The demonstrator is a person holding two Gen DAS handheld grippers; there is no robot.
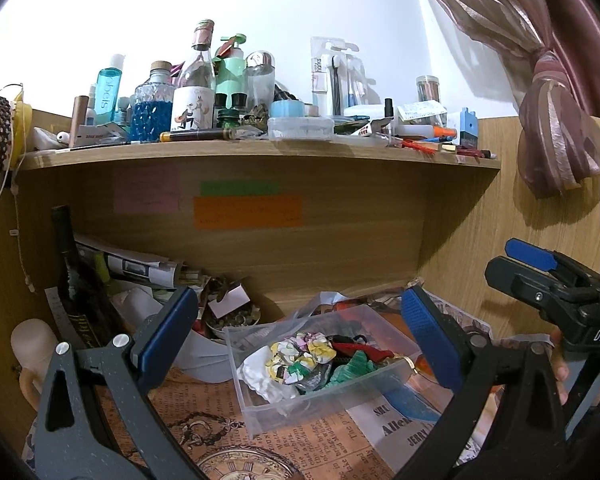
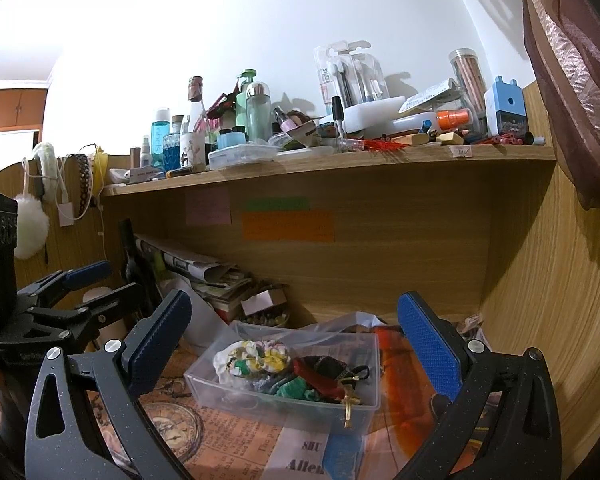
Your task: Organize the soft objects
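A clear plastic box point(image 1: 256, 408) point(image 2: 204, 386) sits on the newspaper-patterned desk under the shelf. It holds several soft hair scrunchies point(image 1: 304, 354) point(image 2: 260, 358), white, floral, green, black and red. My left gripper point(image 1: 300, 336) is open and empty, hovering in front of the box, its jaws wide on either side. My right gripper point(image 2: 296, 344) is also open and empty, facing the box from a little further right. The right gripper also shows in the left wrist view point(image 1: 540, 276), and the left gripper in the right wrist view point(image 2: 96, 280).
A wooden shelf point(image 1: 260, 152) point(image 2: 340, 164) crowded with bottles and jars overhangs the desk. Rolled papers point(image 1: 140, 268) and a dark bottle point(image 1: 72, 280) stand at the back left. A curtain point(image 1: 556, 120) hangs at right. A white pompom point(image 2: 30, 228) hangs at left.
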